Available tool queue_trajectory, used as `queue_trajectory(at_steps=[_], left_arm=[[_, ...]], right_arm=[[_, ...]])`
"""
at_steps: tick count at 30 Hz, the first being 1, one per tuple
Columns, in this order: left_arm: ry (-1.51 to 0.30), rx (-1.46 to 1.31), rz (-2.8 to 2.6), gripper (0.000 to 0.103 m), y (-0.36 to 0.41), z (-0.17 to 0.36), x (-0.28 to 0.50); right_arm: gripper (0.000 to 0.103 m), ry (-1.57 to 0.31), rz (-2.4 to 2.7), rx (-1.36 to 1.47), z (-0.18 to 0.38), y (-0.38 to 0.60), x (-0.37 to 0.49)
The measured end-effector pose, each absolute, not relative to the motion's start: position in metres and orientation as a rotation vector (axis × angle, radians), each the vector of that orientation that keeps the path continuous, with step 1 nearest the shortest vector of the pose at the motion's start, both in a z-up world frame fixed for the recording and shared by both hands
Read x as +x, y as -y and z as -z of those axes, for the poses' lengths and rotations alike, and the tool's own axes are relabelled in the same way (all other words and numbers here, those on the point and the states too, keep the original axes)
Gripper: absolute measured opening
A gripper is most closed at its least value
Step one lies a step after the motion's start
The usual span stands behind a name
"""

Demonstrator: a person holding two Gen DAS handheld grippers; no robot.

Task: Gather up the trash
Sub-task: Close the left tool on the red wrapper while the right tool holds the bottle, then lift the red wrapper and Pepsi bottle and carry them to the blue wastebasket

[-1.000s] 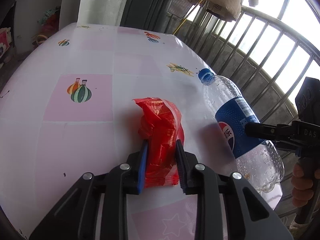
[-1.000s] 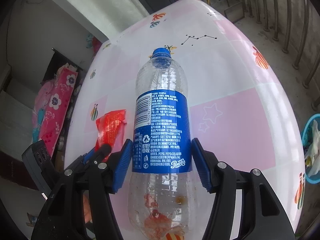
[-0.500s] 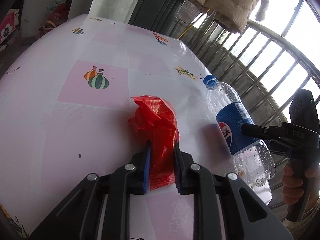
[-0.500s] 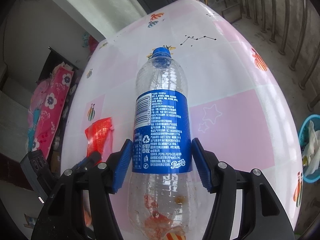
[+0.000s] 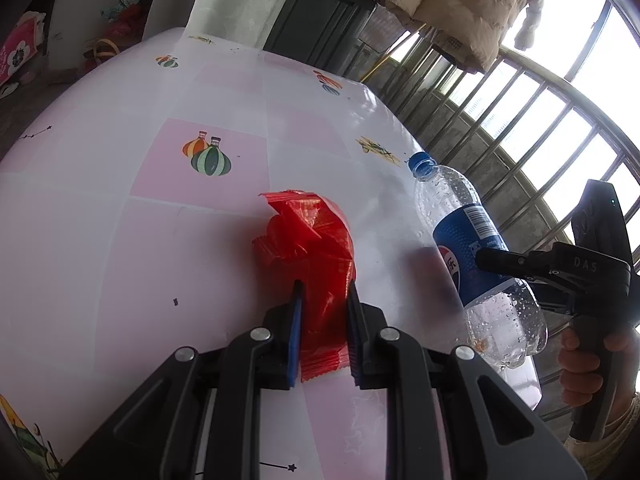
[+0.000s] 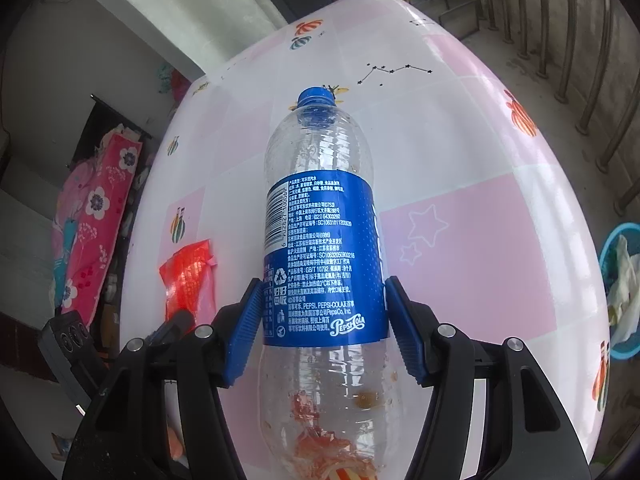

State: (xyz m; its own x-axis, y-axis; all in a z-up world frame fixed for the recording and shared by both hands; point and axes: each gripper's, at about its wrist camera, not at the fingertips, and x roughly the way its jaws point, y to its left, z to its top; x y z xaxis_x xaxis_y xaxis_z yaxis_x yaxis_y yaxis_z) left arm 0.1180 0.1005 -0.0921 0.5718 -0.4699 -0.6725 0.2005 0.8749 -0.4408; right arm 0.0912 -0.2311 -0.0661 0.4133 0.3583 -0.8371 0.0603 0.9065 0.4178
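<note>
Red wrapper [image 5: 316, 264] now squeezed tighter in left gripper [image 5: 322, 300] | right gripper [image 6: 324, 316] unchanged, clamped on bottle [image 6: 320, 216] | worktop [image 5: 120, 240] below

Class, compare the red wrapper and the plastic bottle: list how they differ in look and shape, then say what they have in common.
The red wrapper is opaque, flat and crumpled; the plastic bottle is clear, rounded and rigid, with a blue label and cap. The wrapper is pinched narrowly in the left gripper; the bottle fills the much wider right gripper. Both are trash at the pink table, each gripped.

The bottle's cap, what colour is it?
Blue. The cap of the bottle shows best in the right wrist view.
</note>
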Motion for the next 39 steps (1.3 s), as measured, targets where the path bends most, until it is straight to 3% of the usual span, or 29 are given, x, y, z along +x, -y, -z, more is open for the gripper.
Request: queue_trajectory(at_steps=[39], left_arm=[[-0.790, -0.288, 0.416, 0.018, -0.092, 0.056, 0.107]], right_arm=[[0.055, -1.011, -0.242, 0.541, 0.044, 0.279, 0.067]])
